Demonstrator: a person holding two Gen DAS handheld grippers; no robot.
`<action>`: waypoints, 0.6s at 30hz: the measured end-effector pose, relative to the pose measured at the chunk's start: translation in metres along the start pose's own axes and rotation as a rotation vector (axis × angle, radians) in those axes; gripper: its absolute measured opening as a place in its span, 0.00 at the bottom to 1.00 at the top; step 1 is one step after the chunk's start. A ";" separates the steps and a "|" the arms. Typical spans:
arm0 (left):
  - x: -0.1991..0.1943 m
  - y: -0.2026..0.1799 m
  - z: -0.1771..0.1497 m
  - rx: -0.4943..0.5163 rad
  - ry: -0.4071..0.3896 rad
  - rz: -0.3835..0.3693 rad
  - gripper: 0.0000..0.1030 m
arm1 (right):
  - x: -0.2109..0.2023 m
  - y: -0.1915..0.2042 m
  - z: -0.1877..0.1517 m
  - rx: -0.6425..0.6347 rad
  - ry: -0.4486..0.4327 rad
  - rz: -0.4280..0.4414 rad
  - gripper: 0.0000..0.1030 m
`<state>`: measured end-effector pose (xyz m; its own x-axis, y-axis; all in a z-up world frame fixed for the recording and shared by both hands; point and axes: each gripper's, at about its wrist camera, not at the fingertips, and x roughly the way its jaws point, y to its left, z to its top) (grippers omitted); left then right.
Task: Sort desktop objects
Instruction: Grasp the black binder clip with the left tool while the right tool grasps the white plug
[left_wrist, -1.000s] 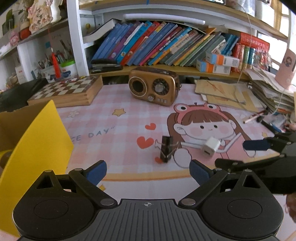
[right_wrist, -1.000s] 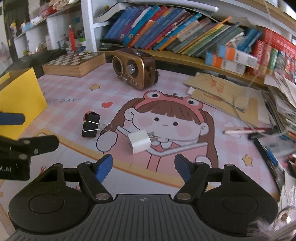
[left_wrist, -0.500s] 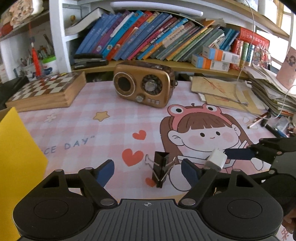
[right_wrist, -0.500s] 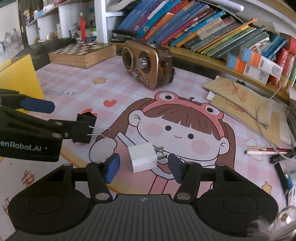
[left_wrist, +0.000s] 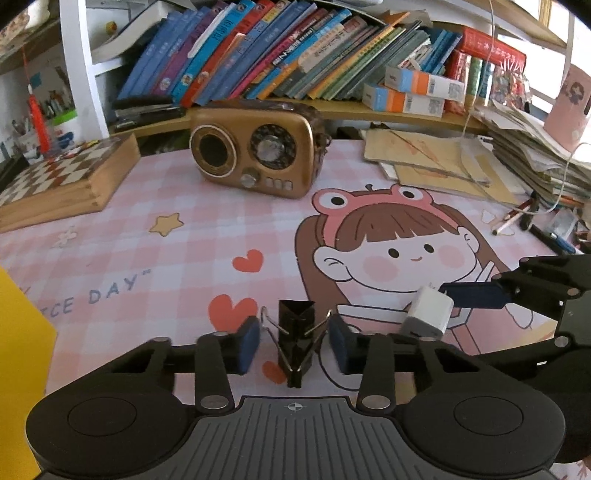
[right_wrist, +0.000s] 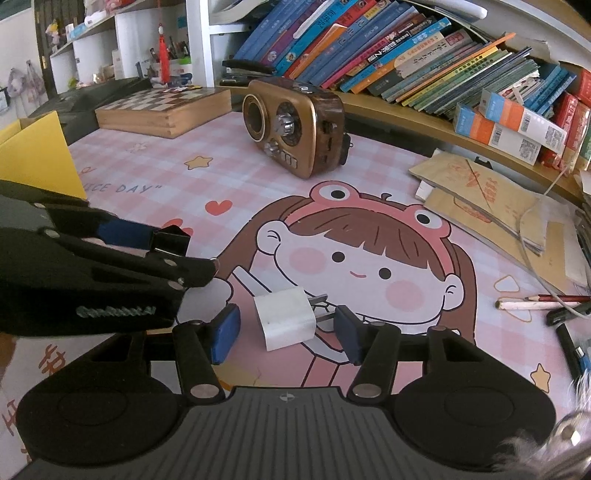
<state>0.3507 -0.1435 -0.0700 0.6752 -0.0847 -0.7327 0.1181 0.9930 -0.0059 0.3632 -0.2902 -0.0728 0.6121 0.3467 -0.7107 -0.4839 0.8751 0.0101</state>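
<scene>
Two grippers closing, neither clenched yet: left gripper (left_wrist: 293, 343) jaws straddle binder clip (left_wrist: 295, 341), right gripper (right_wrist: 284, 334) jaws flank charger plug (right_wrist: 284, 319), lower centre.

Left gripper (left_wrist: 293, 345) and right gripper (right_wrist: 286, 332) angle downward, jaws closing.

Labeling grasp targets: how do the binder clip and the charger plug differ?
The binder clip is black, with wire handles; the charger plug is a white block with metal prongs. The clip stands on edge; the plug lies flat. The clip sits between the left gripper fingers, the plug between the right gripper fingers. Both rest on the mat.
</scene>
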 end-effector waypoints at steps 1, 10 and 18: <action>0.000 0.000 0.000 0.002 -0.003 -0.001 0.34 | 0.000 0.001 0.000 -0.001 -0.001 -0.001 0.53; -0.017 0.007 0.002 -0.021 -0.044 0.012 0.30 | 0.001 0.001 0.002 0.003 -0.006 0.006 0.43; -0.037 0.015 -0.003 -0.064 -0.066 0.001 0.17 | -0.011 -0.001 0.000 0.026 -0.035 0.010 0.43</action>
<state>0.3256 -0.1251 -0.0447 0.7220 -0.0866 -0.6865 0.0719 0.9962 -0.0500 0.3567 -0.2948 -0.0645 0.6295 0.3663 -0.6853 -0.4734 0.8801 0.0356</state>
